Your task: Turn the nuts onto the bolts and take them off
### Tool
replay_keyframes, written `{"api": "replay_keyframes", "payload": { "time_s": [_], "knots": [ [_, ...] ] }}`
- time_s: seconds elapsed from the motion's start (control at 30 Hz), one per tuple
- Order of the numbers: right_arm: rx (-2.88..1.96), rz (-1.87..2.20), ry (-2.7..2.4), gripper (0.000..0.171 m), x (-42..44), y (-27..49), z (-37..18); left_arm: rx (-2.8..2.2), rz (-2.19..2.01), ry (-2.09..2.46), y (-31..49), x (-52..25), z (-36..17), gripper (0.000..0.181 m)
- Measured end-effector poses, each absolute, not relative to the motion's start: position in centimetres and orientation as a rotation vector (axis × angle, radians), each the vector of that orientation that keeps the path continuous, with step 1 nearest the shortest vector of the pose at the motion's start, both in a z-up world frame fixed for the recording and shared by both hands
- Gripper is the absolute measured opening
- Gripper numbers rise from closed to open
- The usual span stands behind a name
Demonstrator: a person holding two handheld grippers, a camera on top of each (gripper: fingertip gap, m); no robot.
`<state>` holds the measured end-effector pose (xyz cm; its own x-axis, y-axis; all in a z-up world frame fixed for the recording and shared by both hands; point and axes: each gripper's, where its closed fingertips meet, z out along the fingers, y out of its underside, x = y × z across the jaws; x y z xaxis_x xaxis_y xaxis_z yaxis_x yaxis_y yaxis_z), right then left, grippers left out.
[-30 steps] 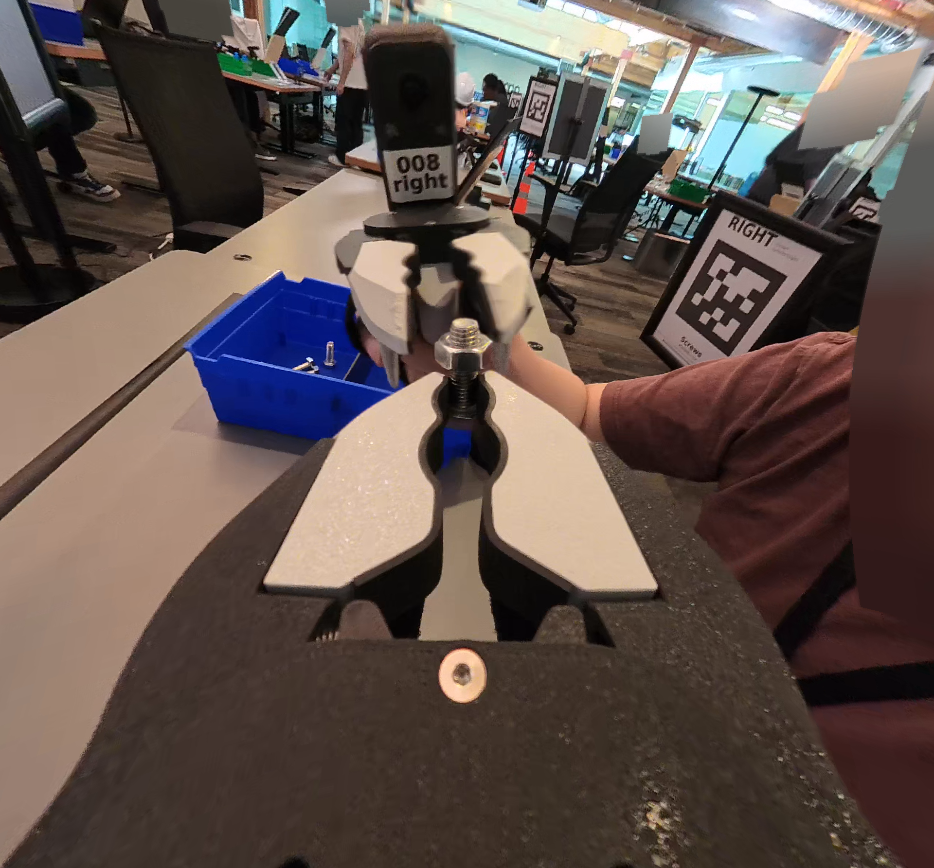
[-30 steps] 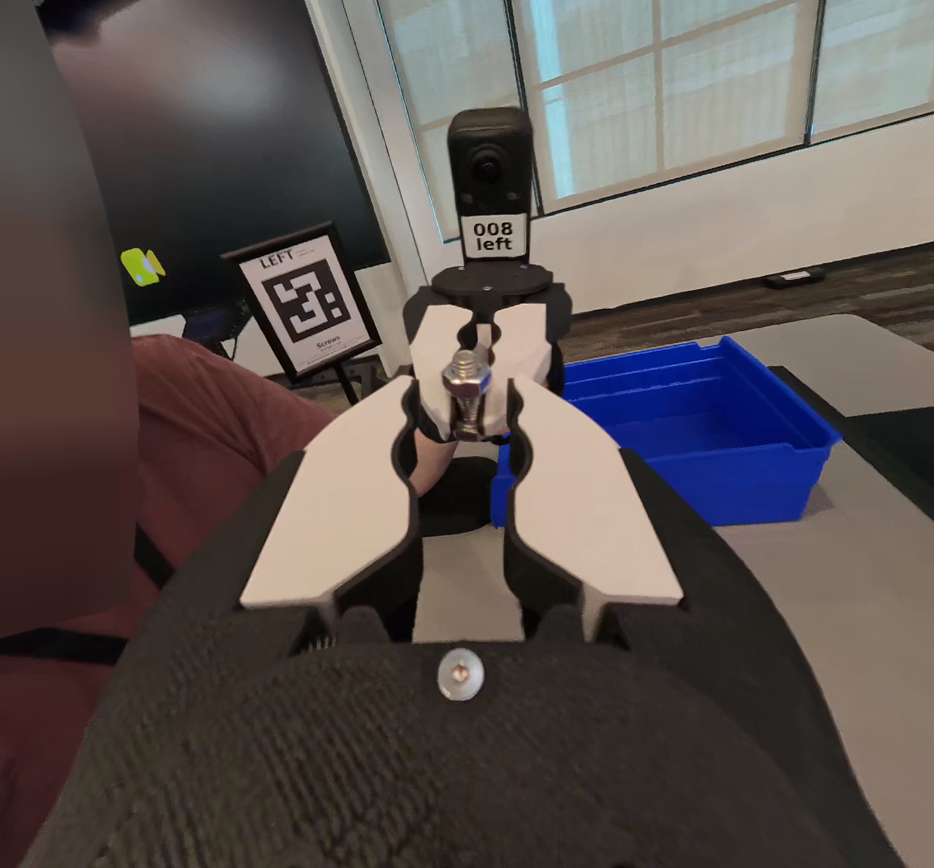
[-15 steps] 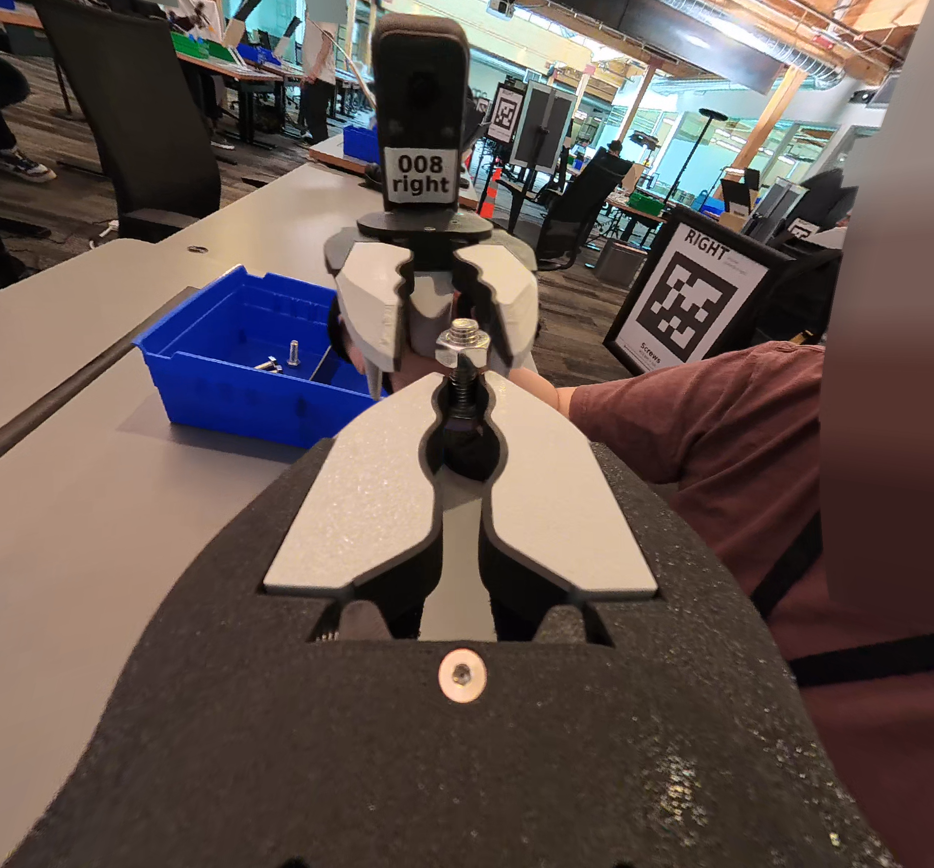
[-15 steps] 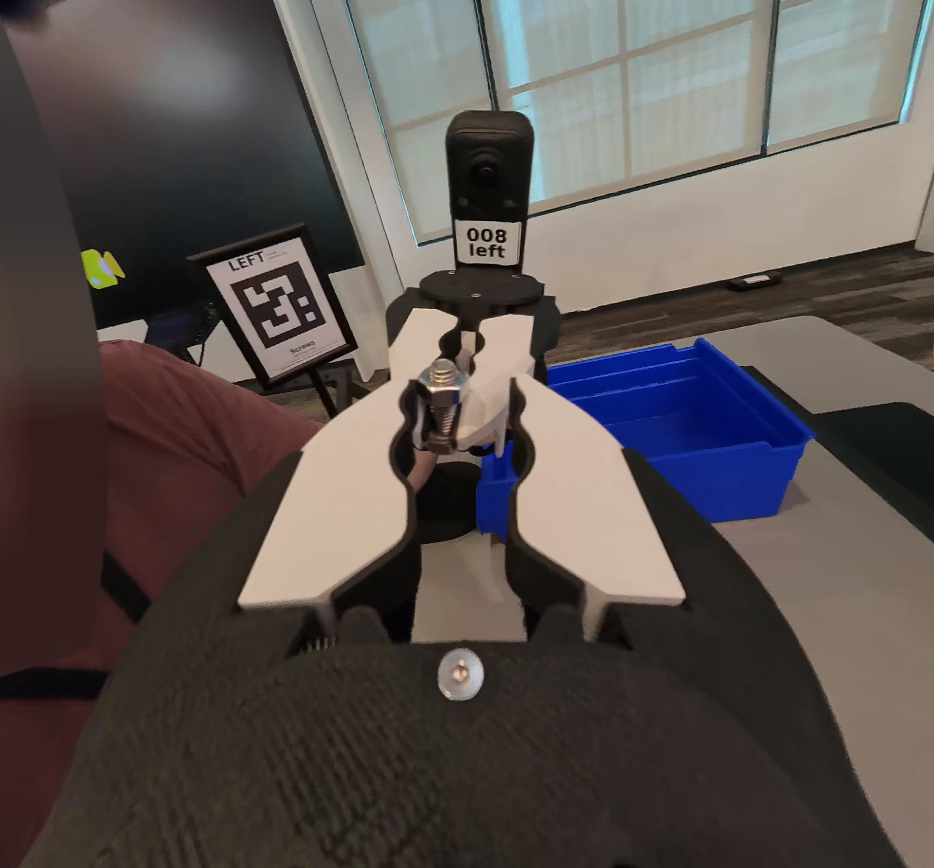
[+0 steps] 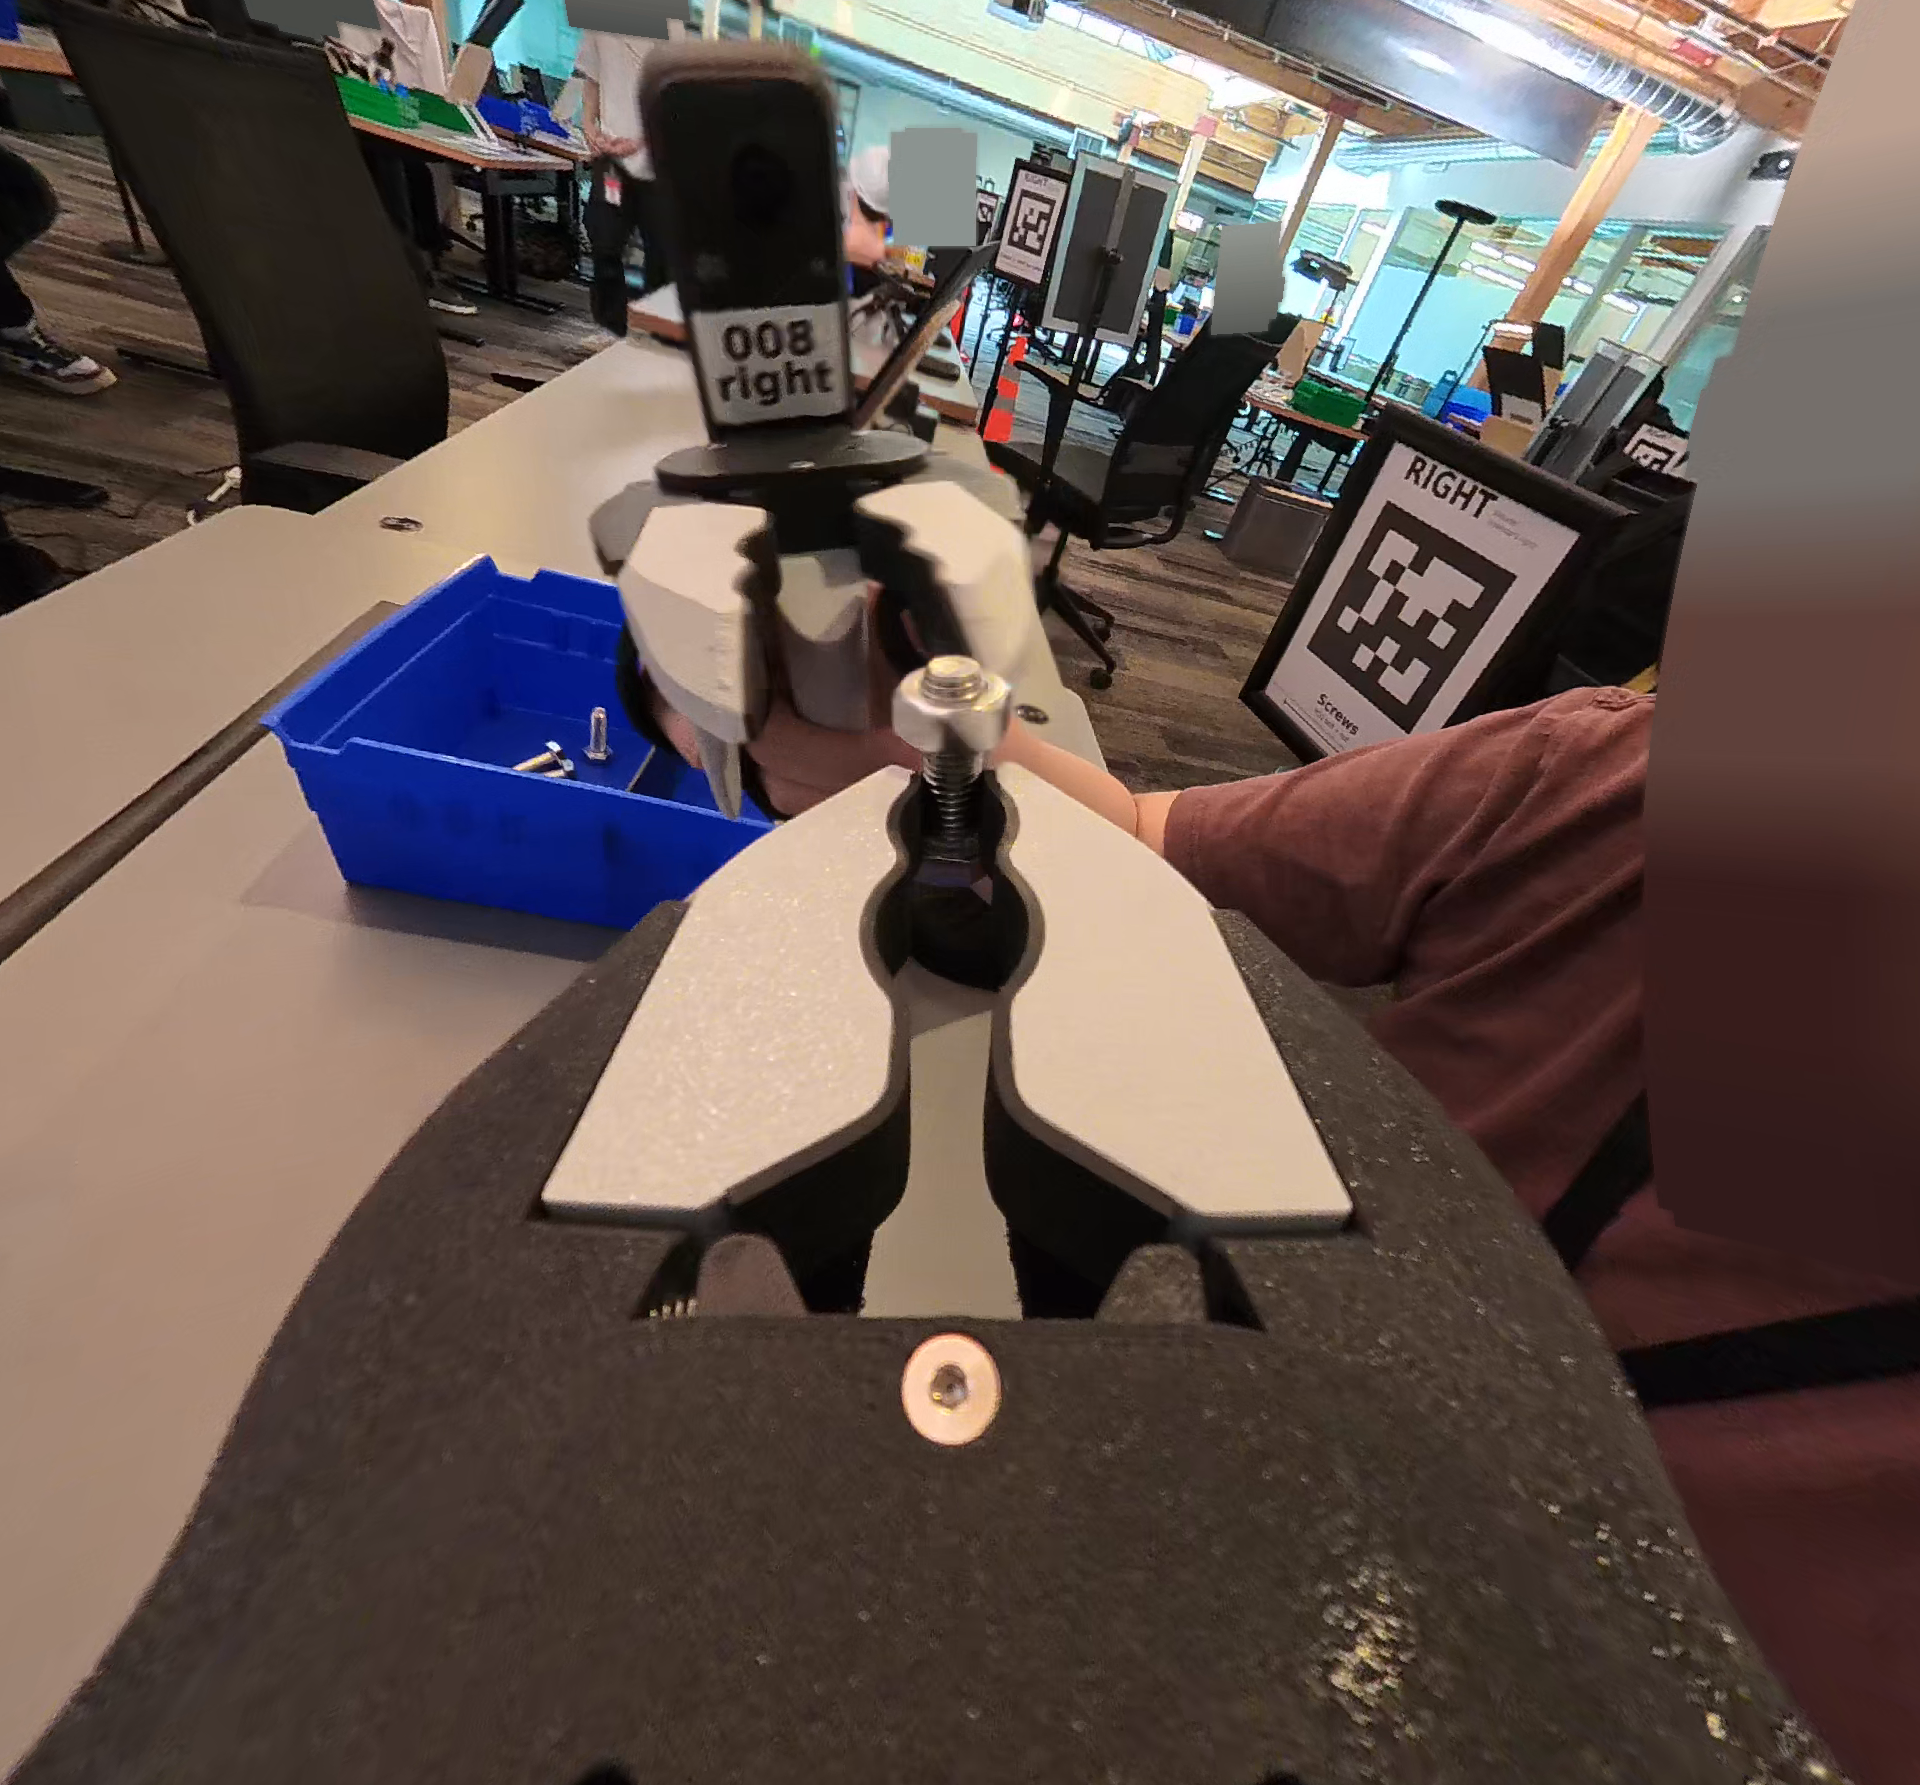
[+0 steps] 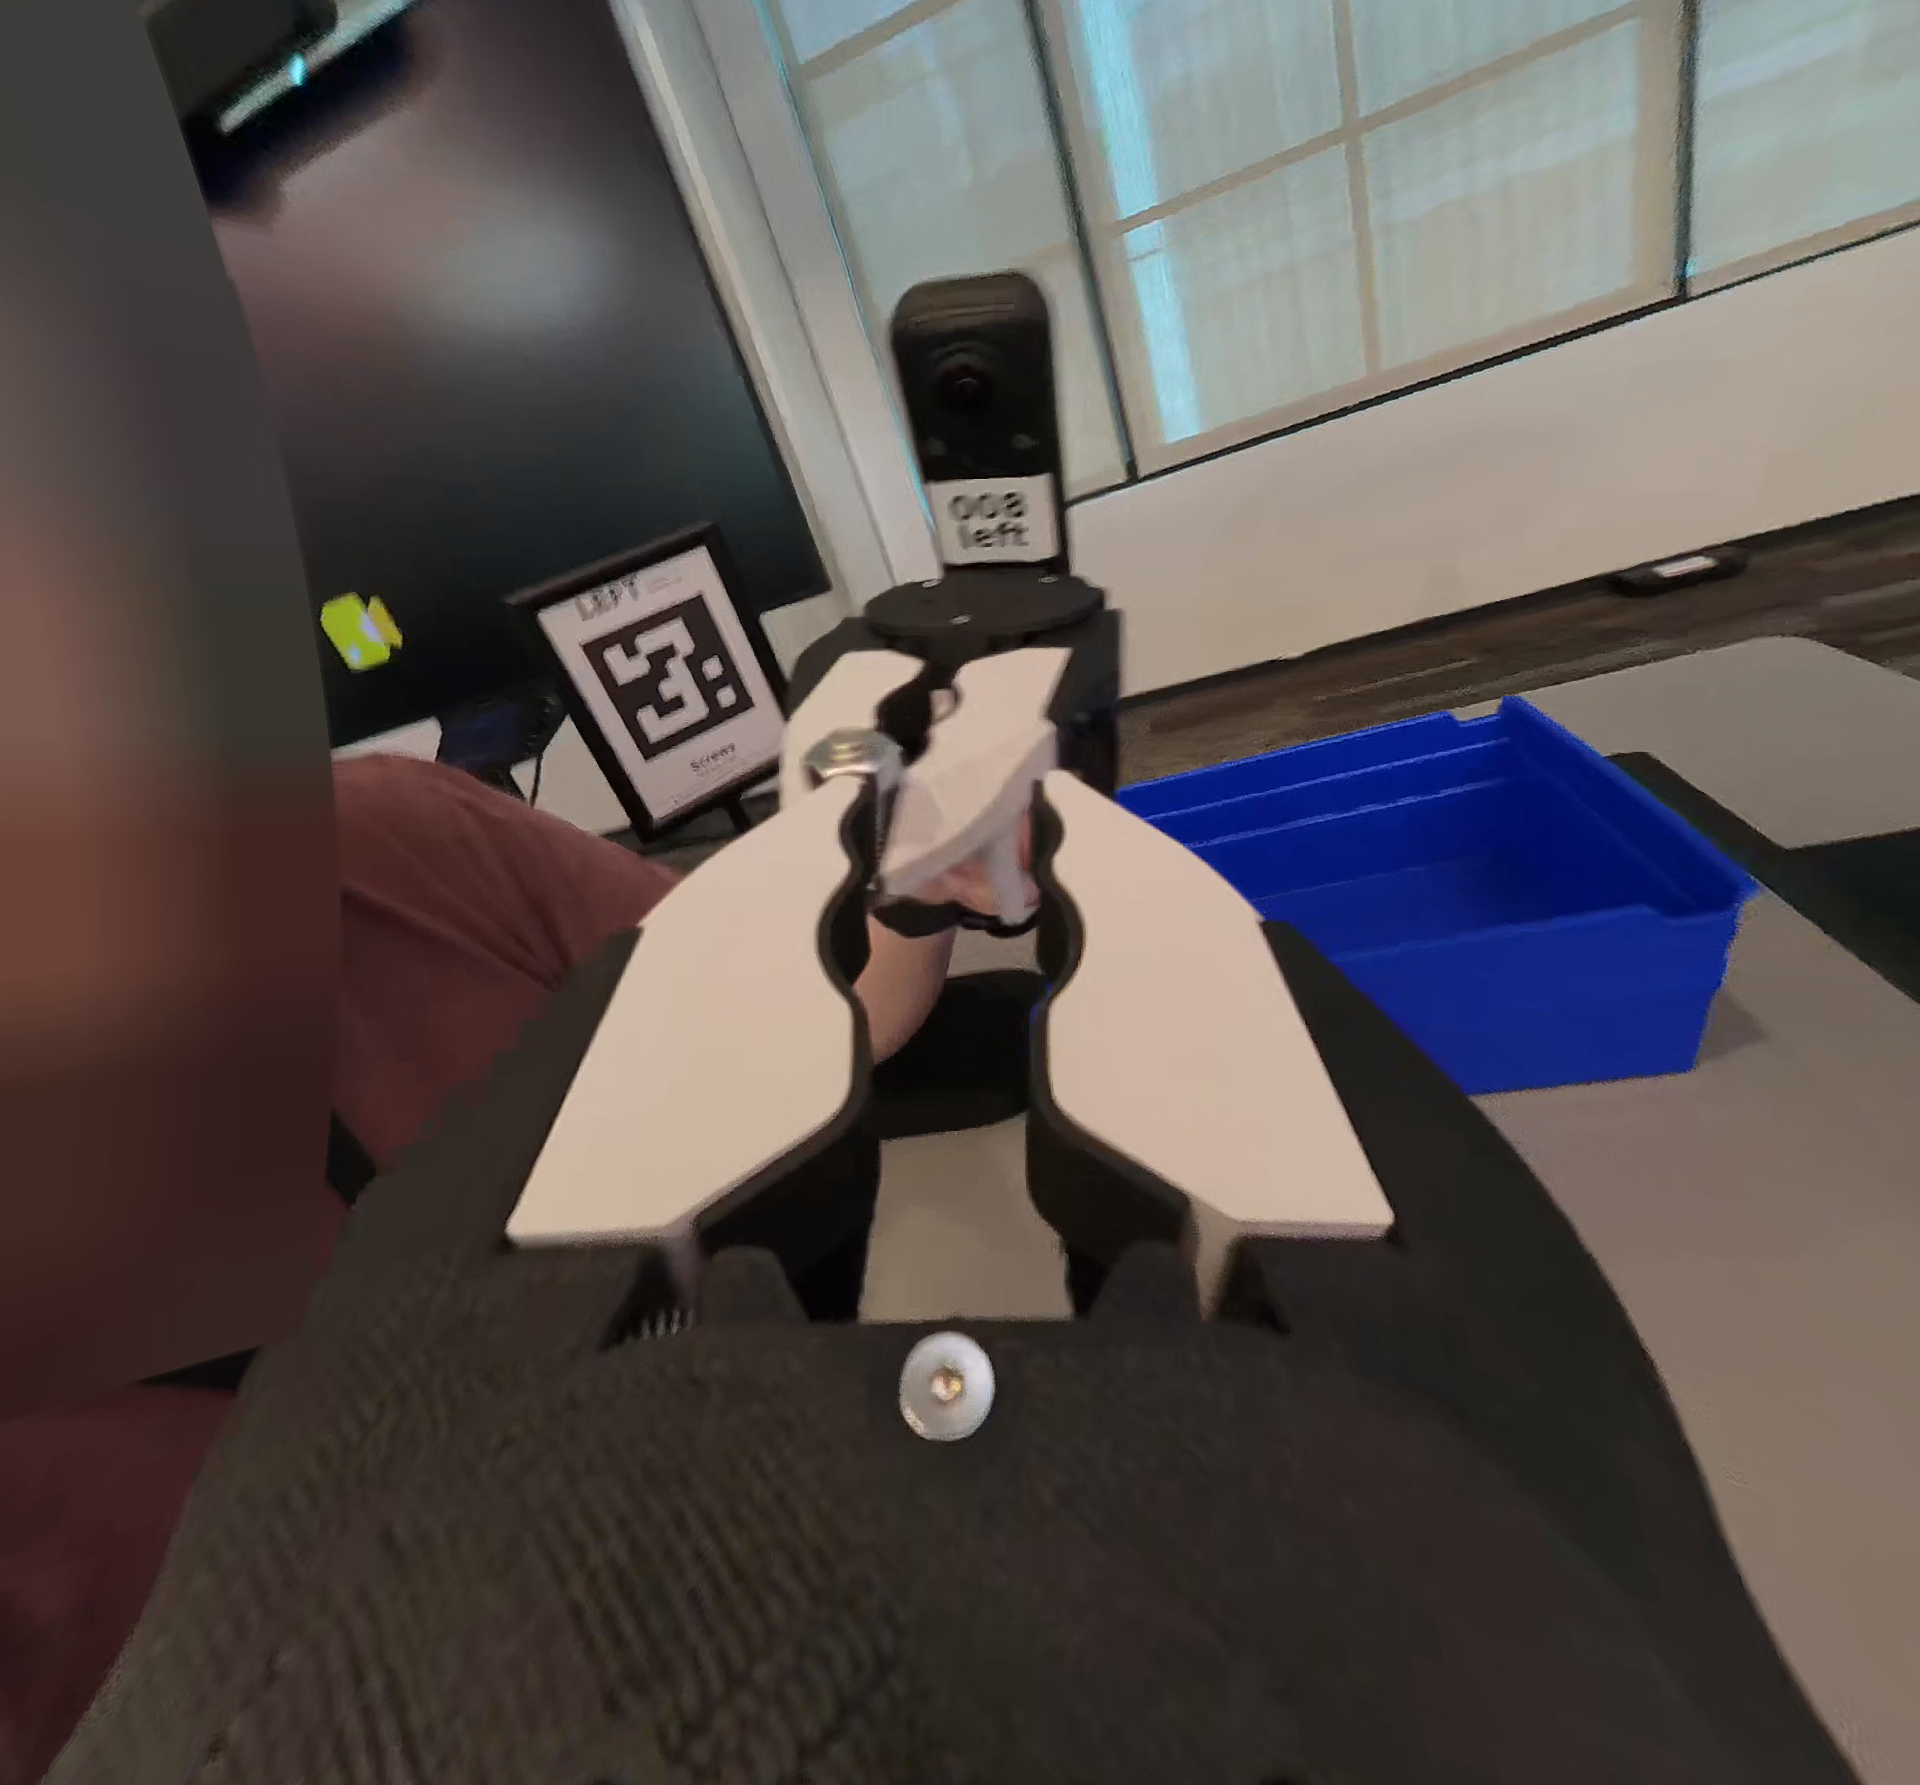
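Observation:
My left gripper (image 5: 951, 790) is shut on a bolt (image 5: 948, 800) that stands upright with its threaded end up. A silver nut (image 5: 951, 705) sits on the top of the threads. My right gripper (image 5: 821, 634) faces it, open and empty, a little to the left of the nut and not touching it. In the right wrist view my right gripper (image 6: 940, 800) is open, and the left gripper (image 6: 899, 800) beyond it holds the bolt tilted, with the nut (image 6: 852, 756) off to the left of my fingertips. This view is motion-blurred.
A blue bin (image 5: 416, 800) with a few loose bolts (image 5: 566, 756) sits on the grey table (image 5: 156, 1060). Another blue bin (image 6: 1507, 997) sits on the other side. Marker signs (image 5: 1413, 603) (image 6: 665, 675) and the person's maroon sleeve (image 5: 1403, 831) are close by. Only a small space, under 4 cm, lies between the two pairs of fingers.
My right gripper has let go of the nut and drawn off to the side. The nut stays on the bolt in my left gripper. Both views have swung slightly.

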<state>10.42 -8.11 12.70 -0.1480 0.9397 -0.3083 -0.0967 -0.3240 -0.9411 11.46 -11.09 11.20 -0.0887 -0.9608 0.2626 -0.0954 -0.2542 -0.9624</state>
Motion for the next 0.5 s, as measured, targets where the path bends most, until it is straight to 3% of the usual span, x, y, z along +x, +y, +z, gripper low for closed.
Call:
{"api": "replay_keyframes", "payload": {
  "time_s": [0.33,0.4,0.5],
  "knots": [
    [-1.267,1.539,-1.094,0.035,9.8,-9.0,12.6,-1.430,-1.403,1.220,-11.0,11.6,11.0,0.009],
    [-1.289,1.590,-1.024,0.024,10.8,-7.7,12.8,-1.421,-1.396,1.212,-11.0,11.4,11.2,0.009],
    [-1.246,1.616,-1.059,0.027,10.9,-8.6,13.4,-1.414,-1.394,1.203,-11.0,11.2,11.5,0.009]
  ]
}}
